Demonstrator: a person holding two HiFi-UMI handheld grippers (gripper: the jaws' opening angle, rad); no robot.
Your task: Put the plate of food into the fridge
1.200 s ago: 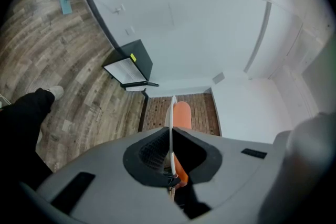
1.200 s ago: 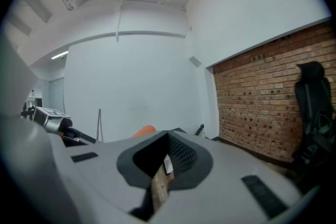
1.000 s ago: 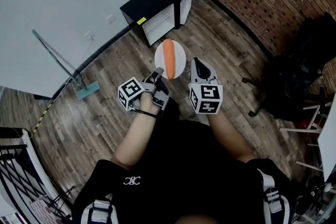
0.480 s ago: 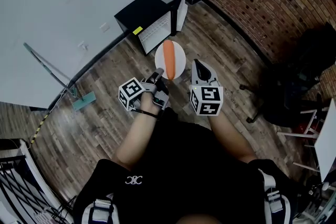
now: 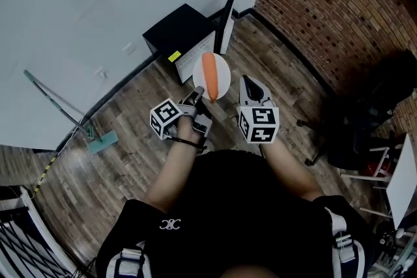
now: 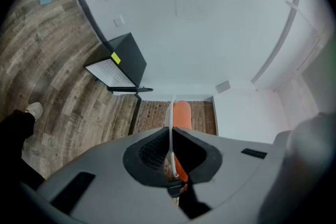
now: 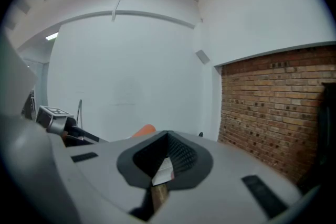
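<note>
No words or numbers legible. Yellow label [image 5: 174, 56] at top front corner of mini fridge [image 5: 179, 29]: print too small. White monogram [image 5: 164, 224] on black shirt [image 5: 228, 198], letters uncertain. Cubes on left gripper [image 5: 197, 93] and right gripper [image 5: 246, 81] bore square markers only.

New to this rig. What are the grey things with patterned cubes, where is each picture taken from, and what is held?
No robot: a person holds a gripper in each hand; the marker cubes belong to them. The head view looks down from the person's head; the other two look along each gripper's jaws. The left gripper clamps the rim of a white plate carrying a carrot. The right gripper, jaws together, holds nothing. On the wooden floor ahead stands a black mini fridge, door open.
</note>
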